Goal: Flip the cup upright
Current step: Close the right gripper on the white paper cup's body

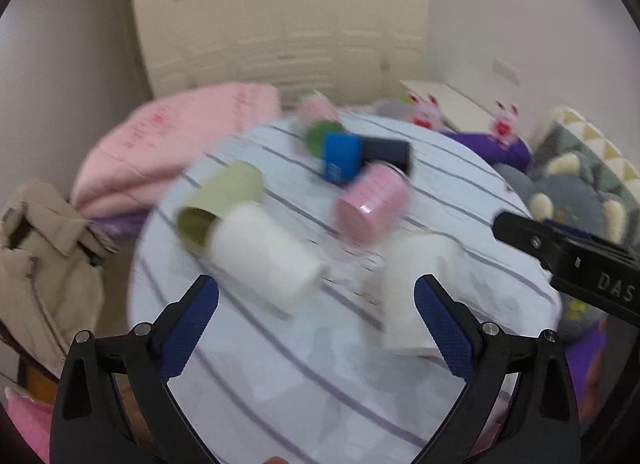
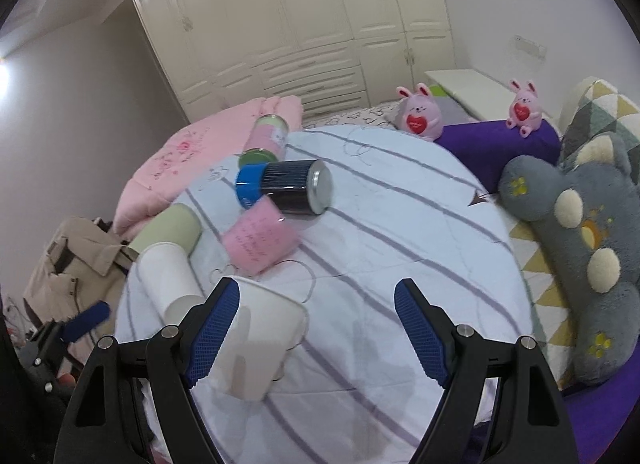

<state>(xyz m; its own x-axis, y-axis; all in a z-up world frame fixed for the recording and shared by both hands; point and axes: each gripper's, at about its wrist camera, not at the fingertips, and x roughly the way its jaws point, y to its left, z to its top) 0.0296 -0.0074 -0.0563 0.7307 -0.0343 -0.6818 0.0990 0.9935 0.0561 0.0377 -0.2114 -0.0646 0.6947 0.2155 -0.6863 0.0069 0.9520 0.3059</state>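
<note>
Several cups lie on a round table with a striped white cloth (image 1: 304,364) (image 2: 400,264). A white cup (image 1: 412,292) (image 2: 260,340) stands upright near the front, mouth up. Another white cup (image 1: 264,256) (image 2: 168,280) lies on its side, beside a pale green cup (image 1: 220,199) (image 2: 168,227). A pink cup (image 1: 372,195) (image 2: 260,240) and a blue-and-black cup (image 1: 356,155) (image 2: 288,187) lie further back. My left gripper (image 1: 316,292) is open and empty. My right gripper (image 2: 316,296) is open and empty, its left finger (image 2: 212,328) just in front of the upright white cup.
A pink floral cup (image 2: 268,135) and a green lid (image 1: 324,135) lie at the table's far edge. A pink folded quilt (image 2: 180,159), a beige jacket (image 1: 44,260), a grey plush (image 2: 580,232) and pink toy rabbits (image 2: 420,111) surround the table. A wardrobe (image 2: 280,23) stands behind.
</note>
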